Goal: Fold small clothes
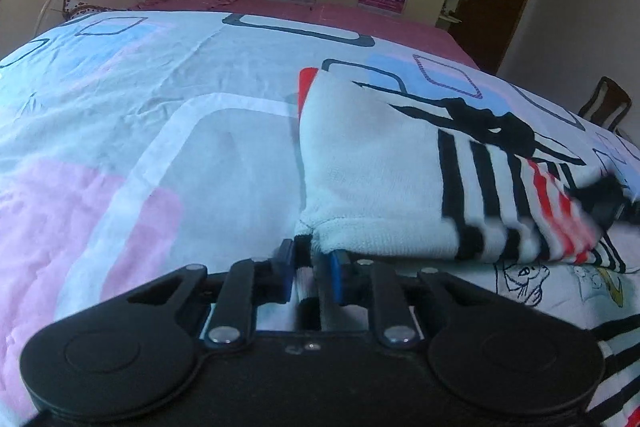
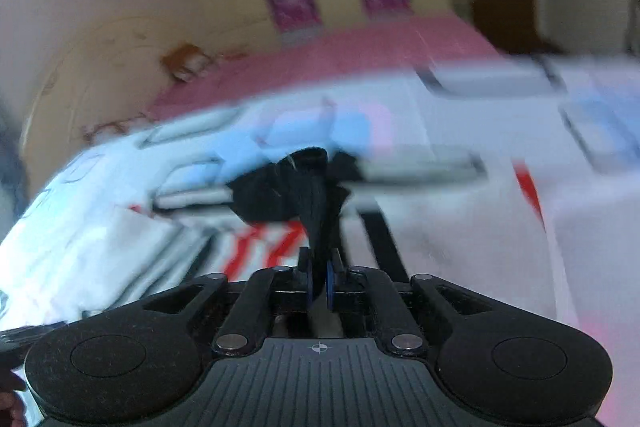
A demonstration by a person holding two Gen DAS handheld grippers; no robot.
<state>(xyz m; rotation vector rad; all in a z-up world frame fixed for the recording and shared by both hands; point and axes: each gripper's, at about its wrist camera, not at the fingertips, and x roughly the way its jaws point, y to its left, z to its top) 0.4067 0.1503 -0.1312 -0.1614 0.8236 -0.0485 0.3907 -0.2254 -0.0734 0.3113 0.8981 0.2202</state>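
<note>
The left gripper (image 1: 310, 269) is clamped on the garment's (image 1: 372, 163) near striped hem; the right gripper (image 2: 319, 273) pinches its black trim. The garment lies partly folded on the bed (image 1: 160, 107), right of centre. Soft, light knit: likely droops, best held at corners.

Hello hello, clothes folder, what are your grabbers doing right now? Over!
Left gripper shut on striped shirt, at its white hem. Right gripper shut on the shirt's black trim. Shirt half-lifted over patterned bedsheet. Right view blurred; nothing blocking seen.
</note>
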